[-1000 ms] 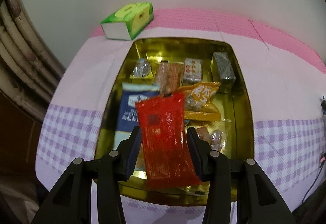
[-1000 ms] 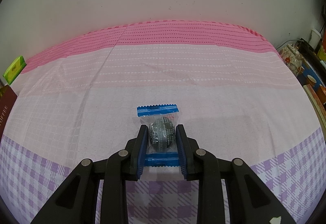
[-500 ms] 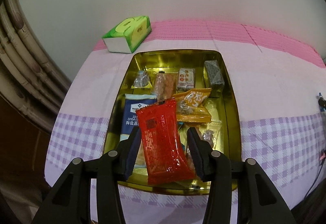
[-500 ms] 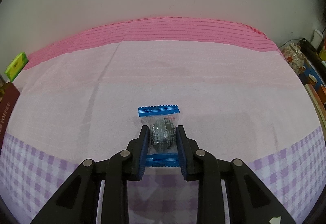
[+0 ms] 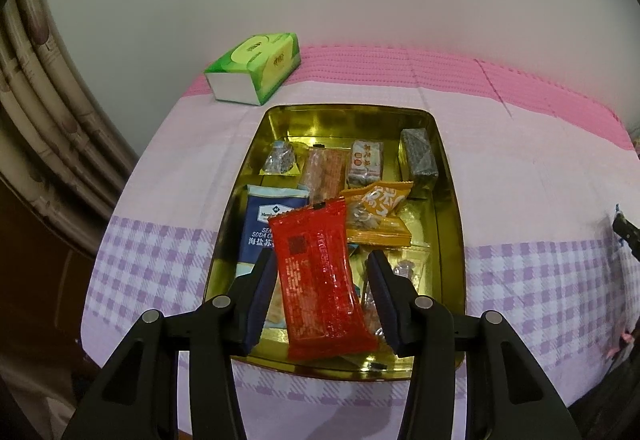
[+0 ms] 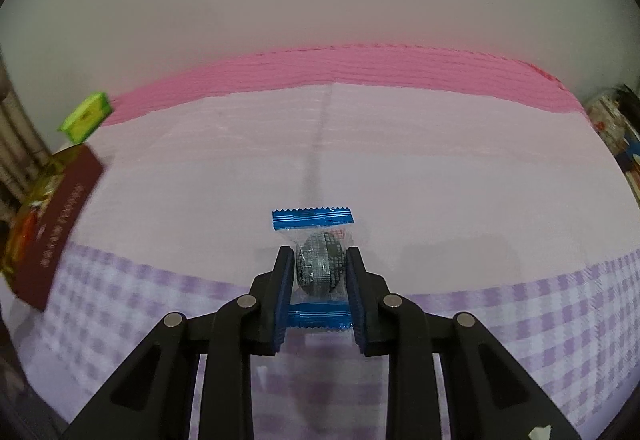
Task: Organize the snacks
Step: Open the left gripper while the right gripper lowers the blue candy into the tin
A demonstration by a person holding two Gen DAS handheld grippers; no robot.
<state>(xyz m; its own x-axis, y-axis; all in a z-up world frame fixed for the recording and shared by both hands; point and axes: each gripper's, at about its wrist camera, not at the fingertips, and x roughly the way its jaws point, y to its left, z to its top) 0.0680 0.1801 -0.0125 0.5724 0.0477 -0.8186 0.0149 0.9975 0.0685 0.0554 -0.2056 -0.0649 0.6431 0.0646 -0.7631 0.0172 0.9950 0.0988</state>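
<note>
A gold tin (image 5: 448, 199) on the pink and purple-checked cloth holds several wrapped snacks, among them a navy cracker pack (image 5: 260, 228) and an orange packet (image 5: 376, 215). My left gripper (image 5: 320, 260) hangs over the tin's near end, shut on a red snack packet (image 5: 320, 280) that stands lengthwise between its fingers. In the right wrist view my right gripper (image 6: 320, 256) is shut on a round grey snack in a clear, blue-ended wrapper (image 6: 320, 268), lifted above the cloth. The tin's dark red side (image 6: 60, 224) shows at that view's left edge.
A green tissue box (image 5: 256, 67) lies behind the tin near the wall, and it also shows far left as the tissue box (image 6: 86, 115). Brown curtain folds (image 5: 48, 143) hang off the table's left. Clutter (image 6: 624, 143) sits past the table's right end.
My right gripper carried the wrapped grey snack leftwards, and the tin's side slid into view. In the left wrist view the tin looks smaller and farther, with the red packet unmoved between the fingers.
</note>
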